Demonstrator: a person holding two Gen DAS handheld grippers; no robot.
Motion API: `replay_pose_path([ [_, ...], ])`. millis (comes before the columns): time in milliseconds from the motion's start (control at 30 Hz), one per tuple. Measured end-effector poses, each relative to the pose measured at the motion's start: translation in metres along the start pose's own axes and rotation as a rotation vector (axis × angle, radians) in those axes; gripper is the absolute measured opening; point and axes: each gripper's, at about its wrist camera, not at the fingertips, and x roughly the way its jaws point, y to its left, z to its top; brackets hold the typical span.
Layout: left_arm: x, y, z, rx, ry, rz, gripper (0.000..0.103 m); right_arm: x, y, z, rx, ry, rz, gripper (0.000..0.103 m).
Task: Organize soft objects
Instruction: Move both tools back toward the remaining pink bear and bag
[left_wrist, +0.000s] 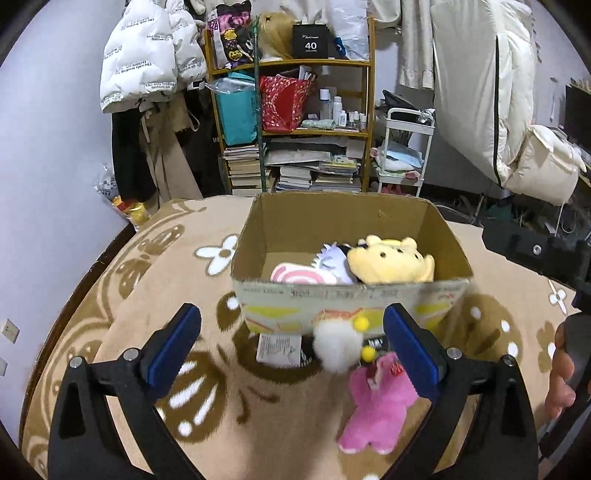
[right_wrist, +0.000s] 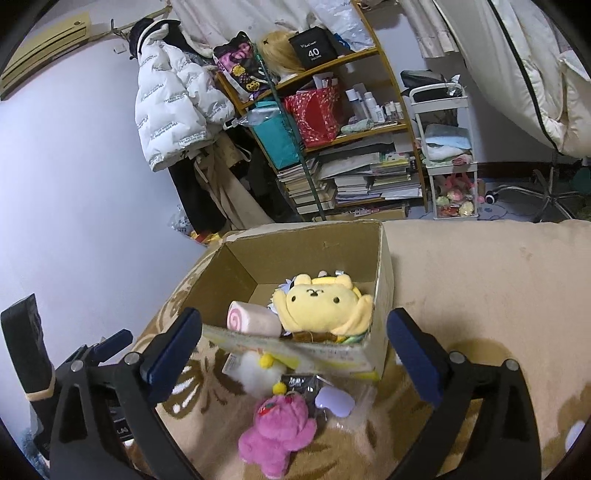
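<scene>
Black box (left_wrist: 310, 41) on shelf, marked "40"

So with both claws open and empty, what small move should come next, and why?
Probably lower the right claw over the pink plush and close on it. It lies on the blanket in front of the cardboard box, while the yellow plush is already inside.

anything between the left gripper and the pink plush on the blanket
Nothing visible does. The left gripper is open, and the pink plush lies uncovered on the blanket near its right finger. The white pom-pom toy sits just beyond it, against the cardboard box.
</scene>
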Motion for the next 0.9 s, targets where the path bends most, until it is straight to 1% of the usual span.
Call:
replay_pose_path([
  [133, -0.018, -0.004, -0.012, 0.024, 0.012, -0.004, 0.098, -0.014, 0.003, -0.009, 0.002, 0.005, -0.004, 0.103],
  [233, -0.029, -0.008, -0.019, 0.043, 0.016, -0.005, 0.098, -0.023, 0.003, -0.017, 0.004, 0.024, -0.012, 0.103],
  [333, -0.038, -0.011, -0.026, 0.049, 0.024, -0.011, 0.098, -0.031, 0.007, -0.025, -0.016, 0.036, -0.028, 0.103],
  [467, -0.046, -0.016, -0.033, 0.076, 0.014, -0.017, 0.098, -0.037, 0.012, -0.033, -0.029, 0.045, -0.052, 0.103],
  [567, -0.046, -0.018, -0.033, 0.077, 0.014, -0.019, 0.098, -0.039, 0.015, -0.038, -0.038, 0.043, -0.068, 0.103],
  [700, -0.042, -0.018, -0.034, 0.071, 0.023, -0.023, 0.098, -0.036, 0.015, -0.041, -0.036, 0.058, -0.067, 0.103],
  [833, -0.035, -0.019, -0.035, 0.075, 0.036, -0.033, 0.098, -0.028, 0.010, -0.042, -0.029, 0.073, -0.067, 0.103],
  [900, -0.030, -0.020, -0.035, 0.082, 0.030, -0.034, 0.098, -0.023, 0.008, -0.043, -0.022, 0.081, -0.071, 0.103],
])
